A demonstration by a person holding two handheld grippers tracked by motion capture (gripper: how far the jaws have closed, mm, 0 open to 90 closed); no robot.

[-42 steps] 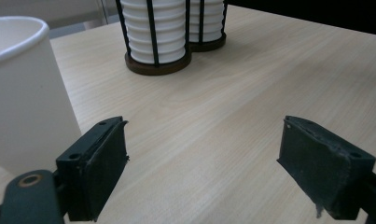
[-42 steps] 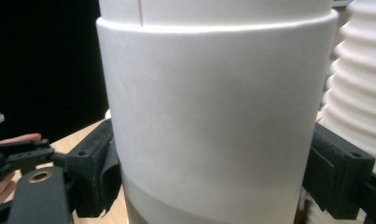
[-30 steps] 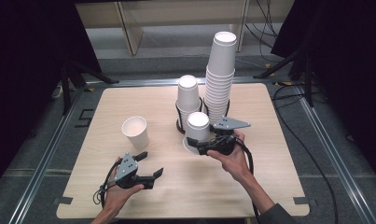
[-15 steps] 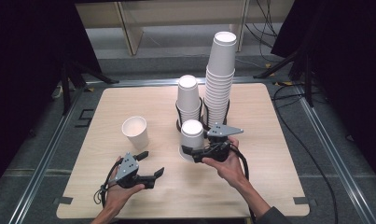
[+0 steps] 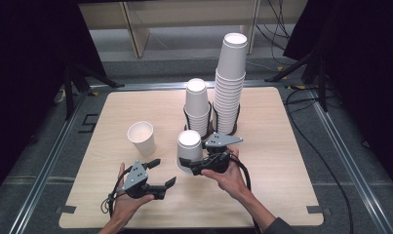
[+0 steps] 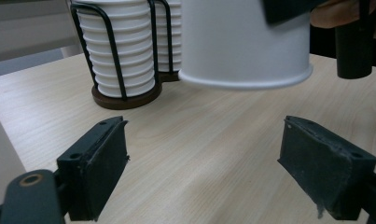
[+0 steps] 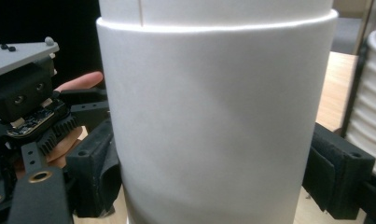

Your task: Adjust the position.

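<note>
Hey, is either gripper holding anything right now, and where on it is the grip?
The right gripper holds an upside-down paper cup by its side wall, near the rim. The left gripper holds nothing; its jaws stand apart.

Black left gripper [image 5: 157,175] and right gripper [image 5: 186,163] carry grey three-cornered plates and trailing cables.

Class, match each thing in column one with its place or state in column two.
Column one:
1. tall stack of cups
2. mouth-up cup
3. upside-down cup
4. left gripper

Column two:
a. gripped by the right gripper
b. jaws apart, nothing between them
c. in a wire holder at the far side
d. standing alone, left of the stacks

Pairs: 1-c, 2-d, 3-a, 4-b
</note>
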